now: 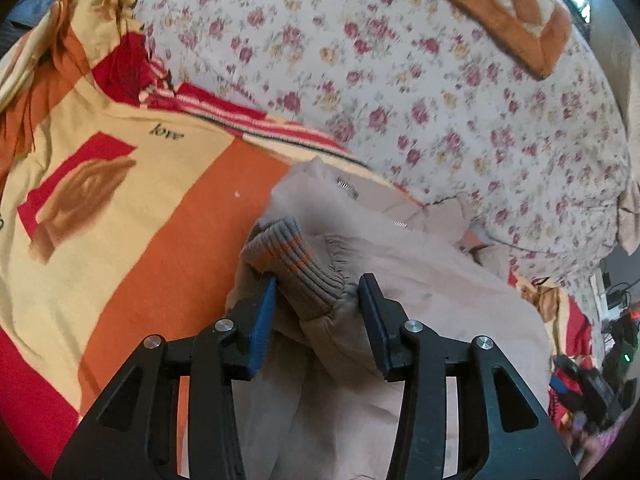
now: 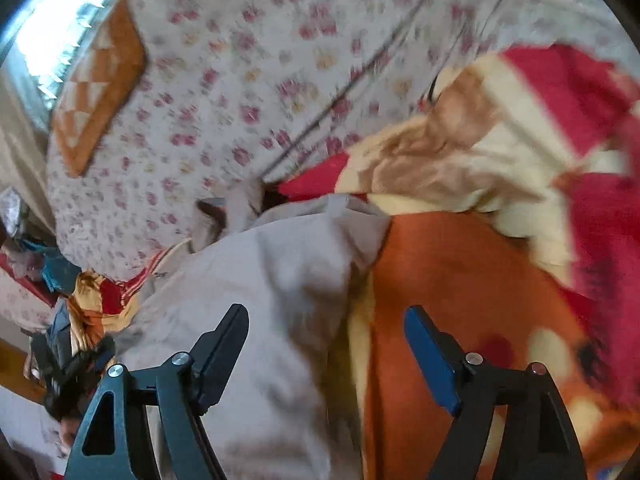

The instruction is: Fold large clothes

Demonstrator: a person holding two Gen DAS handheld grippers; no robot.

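Pale beige zip-up jacket (image 1: 420, 280) lies bunched on orange-cream-red blanket (image 1: 120, 220). My left gripper (image 1: 318, 292) jaws part-spread around ribbed grey cuff (image 1: 296, 268), not pinching. Right gripper (image 2: 326, 344) spread wide, empty, over jacket edge. I'd close on cuff squarely, then lay sleeve flat across jacket.

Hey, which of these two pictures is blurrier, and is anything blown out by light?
Right wrist view: heavily motion-smeared, the floral bedspread and beige jacket both streaked, and the window at upper left is blown out white. Left wrist view: sharper, the ribbed cuff shows its ridges, with mild blur on the flowers; a small glare patch sits at the top right corner. Both bend strongly at the edges.
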